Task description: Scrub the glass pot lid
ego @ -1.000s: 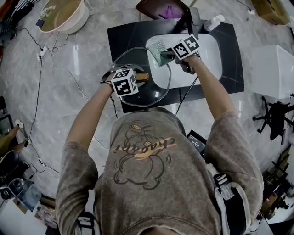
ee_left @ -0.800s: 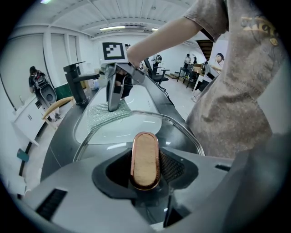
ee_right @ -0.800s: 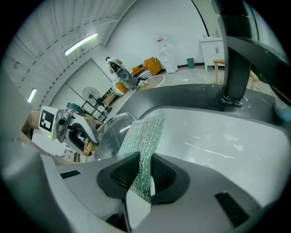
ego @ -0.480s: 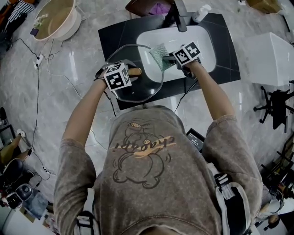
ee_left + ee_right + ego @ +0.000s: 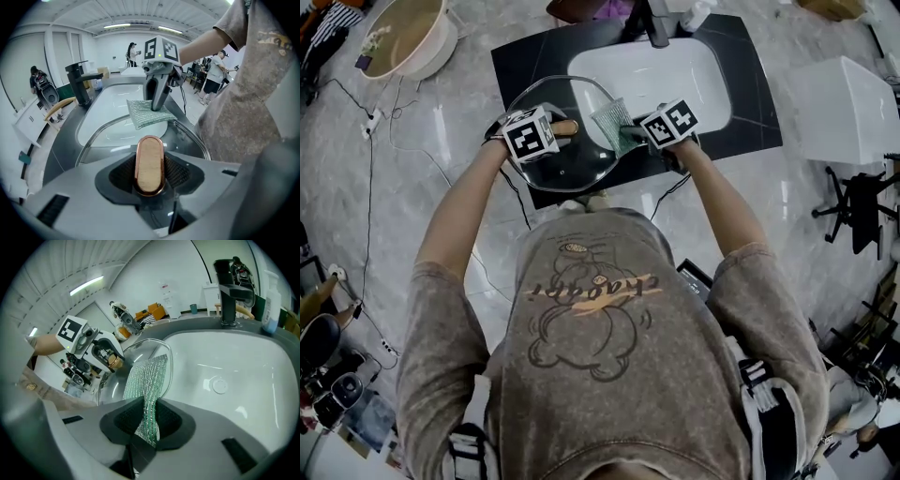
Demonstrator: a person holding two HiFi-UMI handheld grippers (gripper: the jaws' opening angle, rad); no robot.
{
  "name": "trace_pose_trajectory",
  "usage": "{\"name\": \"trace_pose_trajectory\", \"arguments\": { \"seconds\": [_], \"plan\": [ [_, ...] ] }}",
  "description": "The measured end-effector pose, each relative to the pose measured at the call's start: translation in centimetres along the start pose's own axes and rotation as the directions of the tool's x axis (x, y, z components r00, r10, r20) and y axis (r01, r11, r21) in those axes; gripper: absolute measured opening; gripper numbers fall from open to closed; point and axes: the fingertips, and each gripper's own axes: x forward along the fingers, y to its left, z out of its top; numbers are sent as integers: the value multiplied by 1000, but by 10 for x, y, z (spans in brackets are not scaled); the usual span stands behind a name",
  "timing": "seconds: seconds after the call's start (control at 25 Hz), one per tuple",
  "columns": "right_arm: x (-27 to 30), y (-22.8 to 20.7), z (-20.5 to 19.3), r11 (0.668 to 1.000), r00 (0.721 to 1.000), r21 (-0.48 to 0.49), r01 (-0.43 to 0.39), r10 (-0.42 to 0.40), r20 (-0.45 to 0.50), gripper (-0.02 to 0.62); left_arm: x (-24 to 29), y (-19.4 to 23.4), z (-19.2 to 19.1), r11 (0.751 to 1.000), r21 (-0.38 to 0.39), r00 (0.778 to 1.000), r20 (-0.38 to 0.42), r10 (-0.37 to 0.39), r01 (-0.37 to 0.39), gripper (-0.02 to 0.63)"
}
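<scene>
The glass pot lid point(image 5: 572, 155) lies tilted over the black counter point(image 5: 750, 103) and the left edge of the white sink point(image 5: 675, 75). My left gripper point(image 5: 555, 131) is shut on the lid's copper-rimmed wooden knob point(image 5: 150, 164), which sits upright between the jaws. My right gripper point(image 5: 630, 133) is shut on a green scrubbing cloth point(image 5: 612, 125). The cloth point(image 5: 147, 380) hangs from the jaws and rests on the right side of the lid point(image 5: 140, 350), near its rim. From the left gripper view, the right gripper point(image 5: 157, 93) presses the cloth point(image 5: 147, 114) down on the glass point(image 5: 112, 138).
A black faucet point(image 5: 229, 291) and a soap bottle point(image 5: 271, 301) stand at the sink's far edge. A beige basin point(image 5: 408, 37), cables point(image 5: 370, 187) and a white cabinet point(image 5: 839, 108) are on the floor around the counter. Other people point(image 5: 132, 52) stand in the background.
The right gripper has drawn the cloth toward me, from the lid's far right edge to level with the knob. The left gripper has kept its hold on the knob.
</scene>
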Motion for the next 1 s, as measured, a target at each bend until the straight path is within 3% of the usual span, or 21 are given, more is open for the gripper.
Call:
{"name": "trace_pose_trajectory", "arguments": {
  "seconds": [0.28,0.52,1.0],
  "plan": [
    [5,31,-19,1000,1000,17,10,-10,8,84,-1,1,4,1000,2,1000,6,-7,7,178],
    [19,66,-33,999,999,27,-32,32,8,84,-5,-2,11,1000,9,1000,10,-10,10,179],
    [60,135,-28,997,997,30,-73,73,15,84,-4,0,8,1000,0,1000,-18,-6,6,179]
  ]
}}
